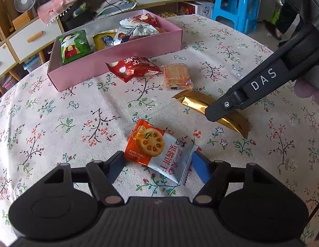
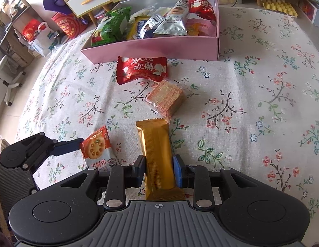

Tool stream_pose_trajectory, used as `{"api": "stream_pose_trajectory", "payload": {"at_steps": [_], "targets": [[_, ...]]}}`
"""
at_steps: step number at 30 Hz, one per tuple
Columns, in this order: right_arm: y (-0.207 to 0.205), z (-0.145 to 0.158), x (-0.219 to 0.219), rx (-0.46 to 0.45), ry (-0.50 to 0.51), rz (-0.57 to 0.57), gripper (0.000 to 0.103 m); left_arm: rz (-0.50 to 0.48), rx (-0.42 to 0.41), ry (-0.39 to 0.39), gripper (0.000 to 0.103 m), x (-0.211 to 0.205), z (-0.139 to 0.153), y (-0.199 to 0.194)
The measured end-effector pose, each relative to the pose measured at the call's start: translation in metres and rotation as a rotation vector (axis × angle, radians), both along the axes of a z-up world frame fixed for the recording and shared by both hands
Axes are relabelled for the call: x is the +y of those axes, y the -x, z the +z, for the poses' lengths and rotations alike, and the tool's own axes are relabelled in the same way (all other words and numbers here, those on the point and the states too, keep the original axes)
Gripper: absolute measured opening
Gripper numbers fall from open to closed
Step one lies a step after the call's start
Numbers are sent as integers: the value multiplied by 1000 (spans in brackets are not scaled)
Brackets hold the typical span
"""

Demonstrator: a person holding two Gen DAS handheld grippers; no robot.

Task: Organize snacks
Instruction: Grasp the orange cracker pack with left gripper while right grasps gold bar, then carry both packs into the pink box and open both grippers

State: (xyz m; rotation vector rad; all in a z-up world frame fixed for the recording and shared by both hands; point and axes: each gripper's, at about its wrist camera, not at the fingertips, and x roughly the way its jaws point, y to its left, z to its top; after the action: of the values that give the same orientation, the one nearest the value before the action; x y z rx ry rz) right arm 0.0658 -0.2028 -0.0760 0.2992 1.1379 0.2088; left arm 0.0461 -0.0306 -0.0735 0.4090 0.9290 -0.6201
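Left gripper [image 1: 157, 164]: jaws spread wide around the orange biscuit packet [image 1: 157, 151], one blue pad at each end, neither clearly pressing; the packet lies flat on the floral tablecloth [image 1: 56, 123].
Same gripper, right wrist view [image 2: 82, 144]: seen side-on at 9 o'clock, one blue finger touching the packet's [image 2: 97, 148] far edge.
Red pouch [image 2: 141, 69]: at 12 o'clock of the right wrist view, just in front of the pink box [image 2: 151, 49], which holds a green bag [image 2: 112, 25] and silver packets.
Clear-wrapped wafer stack [image 2: 165, 98]: between the red pouch and the gold bar, its wrapper meeting the bar's top corner.
Right gripper [image 2: 159, 169]: blue pads closed on both sides of the gold bar [image 2: 158, 158], which runs lengthwise between them.
Same gripper, left wrist view [image 1: 216, 113]: enters from 2 o'clock; one black finger hides the bar's [image 1: 192, 101] middle, so the clamp itself cannot be made out there.
Only the left view shows: a blue plastic stool [image 1: 235, 6] beyond the table at 1 o'clock.
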Motion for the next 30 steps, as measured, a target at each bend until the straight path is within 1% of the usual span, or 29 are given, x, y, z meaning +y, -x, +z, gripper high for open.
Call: {"api": "stream_pose_trajectory", "payload": {"at_steps": [2, 3, 4, 7, 8, 13, 15, 20, 24, 30], "targets": [[0, 0, 0, 1, 0, -2, 28, 6, 3, -1, 66, 0, 1, -1], [0, 0, 0, 0, 0, -2, 28, 12, 5, 1, 53, 0, 1, -1], [1, 1, -1, 0, 0, -2, 28, 23, -4, 2, 46, 0, 3, -1], [0, 2, 1, -1, 0, 1, 28, 62, 29, 23, 42, 4, 5, -9], [1, 2, 1, -3, -1, 2, 29, 70, 32, 26, 38, 6, 6, -11], [2, 5, 1, -1, -28, -13, 29, 149, 81, 81, 34, 13, 10, -19], [4, 10, 1, -11, -40, -15, 29, 176, 82, 95, 32, 14, 12, -20], [10, 18, -2, -31, -71, -24, 29, 222, 74, 110, 30, 20, 16, -20], [11, 26, -9, -46, -97, -46, 29, 261, 85, 145, 30, 27, 19, -23], [8, 31, -20, -59, -131, -89, 29, 286, 81, 181, 30, 30, 26, -28]]}}
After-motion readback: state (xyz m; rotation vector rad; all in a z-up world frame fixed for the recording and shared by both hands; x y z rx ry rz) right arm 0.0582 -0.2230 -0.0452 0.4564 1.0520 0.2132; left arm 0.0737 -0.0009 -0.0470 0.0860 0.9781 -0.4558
